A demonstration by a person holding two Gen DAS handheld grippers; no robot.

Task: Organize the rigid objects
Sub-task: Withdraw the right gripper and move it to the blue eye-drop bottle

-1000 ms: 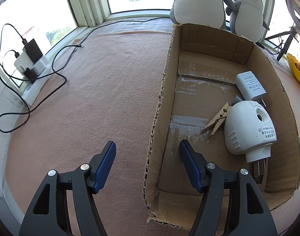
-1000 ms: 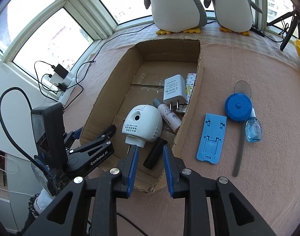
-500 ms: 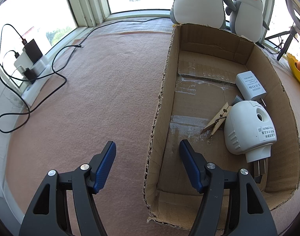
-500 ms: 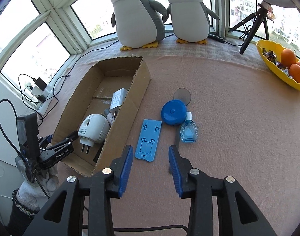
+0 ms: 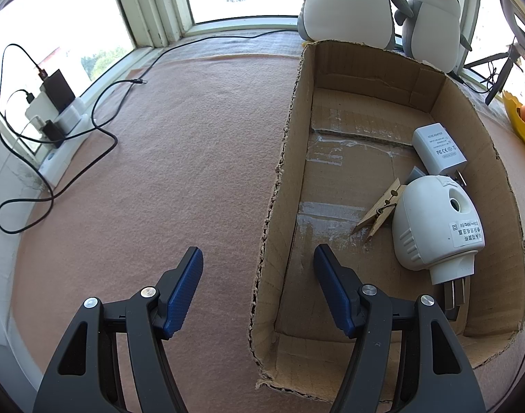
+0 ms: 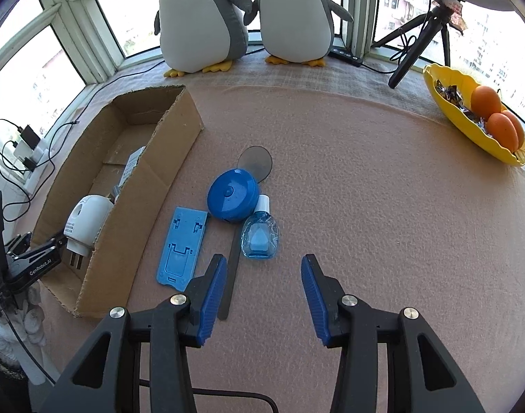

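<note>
Fingers spread and empty on both sides: your right gripper (image 6: 260, 296) hovers over the pink felt table (image 6: 382, 206), its blue pads wide apart, while your left gripper (image 5: 259, 290) straddles the near left wall of the cardboard box (image 5: 279, 206), one finger outside on the felt, the other over the box floor, touching nothing.

Just ahead of your right fingers lies a long dark flat strip (image 6: 232, 268), running from beside the left pad up toward a blue round case (image 6: 233, 194). A blue phone stand (image 6: 183, 247) lies flat left of the strip, near the box's outer wall. A clear blue dropper bottle (image 6: 260, 235) with a white cap rests right of the strip, cap touching the round case. Beyond the case sits a dark translucent disc (image 6: 257, 160).

Inside the box, a white plug-in device (image 5: 434, 227) lies on its side against the right wall, prongs toward you. A wooden clothespin (image 5: 379, 211) leans against it, and a white charger (image 5: 438, 148) lies farther back.

Two plush penguins (image 6: 241, 17) stand at the window behind the box, a tripod (image 6: 420, 34) and a yellow dish (image 6: 469, 127) of oranges off to the right.
</note>
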